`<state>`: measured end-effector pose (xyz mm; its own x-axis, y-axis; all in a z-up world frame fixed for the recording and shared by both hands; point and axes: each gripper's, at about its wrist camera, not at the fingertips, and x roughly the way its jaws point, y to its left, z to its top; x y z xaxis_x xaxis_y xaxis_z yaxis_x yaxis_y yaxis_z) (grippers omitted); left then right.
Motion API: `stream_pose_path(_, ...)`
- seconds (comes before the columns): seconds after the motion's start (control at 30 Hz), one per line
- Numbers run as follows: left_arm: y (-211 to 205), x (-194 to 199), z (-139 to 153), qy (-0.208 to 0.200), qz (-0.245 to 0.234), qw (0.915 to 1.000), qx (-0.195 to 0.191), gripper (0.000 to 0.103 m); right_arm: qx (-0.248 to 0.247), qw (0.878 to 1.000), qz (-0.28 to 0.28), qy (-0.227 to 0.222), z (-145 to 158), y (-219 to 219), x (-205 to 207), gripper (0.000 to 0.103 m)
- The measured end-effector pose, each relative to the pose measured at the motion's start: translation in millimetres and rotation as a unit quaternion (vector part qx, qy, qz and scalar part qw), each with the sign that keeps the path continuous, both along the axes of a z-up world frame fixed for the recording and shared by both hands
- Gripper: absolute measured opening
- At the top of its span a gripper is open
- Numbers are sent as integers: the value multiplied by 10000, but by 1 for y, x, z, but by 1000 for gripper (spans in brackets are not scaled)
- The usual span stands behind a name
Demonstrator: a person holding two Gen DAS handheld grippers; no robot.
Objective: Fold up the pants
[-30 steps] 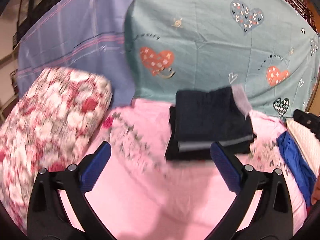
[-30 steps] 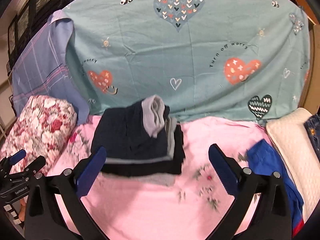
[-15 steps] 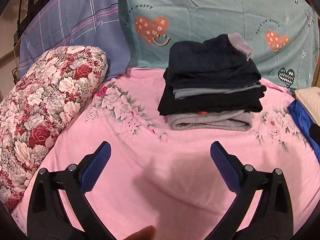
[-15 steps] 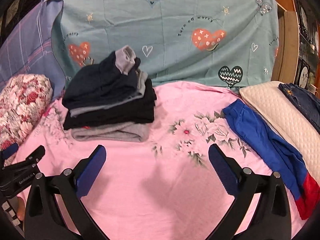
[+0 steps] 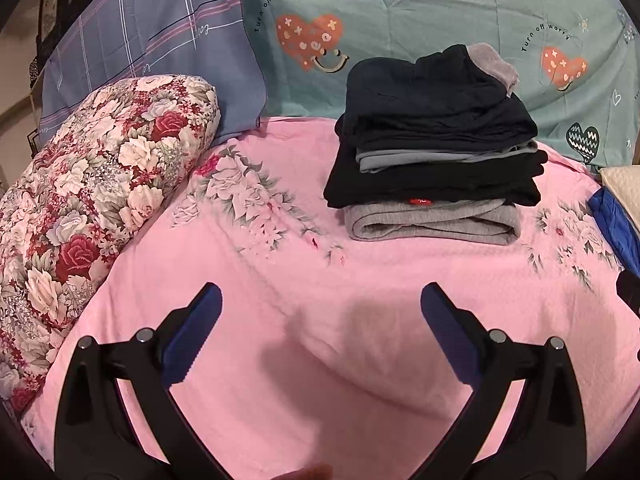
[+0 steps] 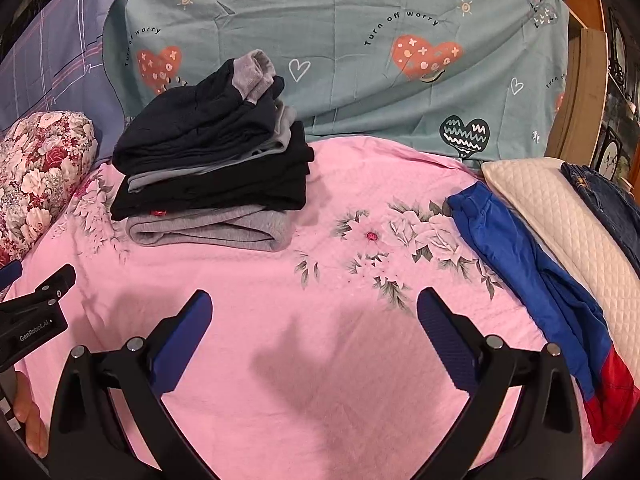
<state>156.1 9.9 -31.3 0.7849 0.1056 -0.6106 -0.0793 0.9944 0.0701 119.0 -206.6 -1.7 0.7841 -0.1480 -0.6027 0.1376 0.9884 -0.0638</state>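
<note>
A stack of folded pants rests at the back of the pink floral bedsheet: dark navy on top, then black, with grey at the bottom. Unfolded blue pants with a red cuff lie along the right side; only their blue edge shows in the left wrist view. My left gripper hovers open over bare sheet, well short of the stack. My right gripper is open too, empty, between the stack and the blue pants. The left gripper's body shows at the far left.
A floral bolster lies on the left. Teal heart-print and purple plaid cloths hang behind. A quilted cream pillow with denim jeans on it sits at the right, by wooden furniture.
Both grippers have pulled back and down from the stack, which now looks farther away and higher in view. The blue pants and cream pillow have come more fully into the right wrist view.
</note>
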Motion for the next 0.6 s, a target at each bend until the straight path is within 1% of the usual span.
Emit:
stream_pose_path(0.37, -2, -1, -1, 26, -25, 10000, 3, 101, -23, 10000, 30, -25, 1, 0, -1, 102)
stream_pose_path(0.6, -5, -3, 0, -47, -21, 10000, 62, 101, 8, 10000, 13, -26, 2, 0, -2, 102)
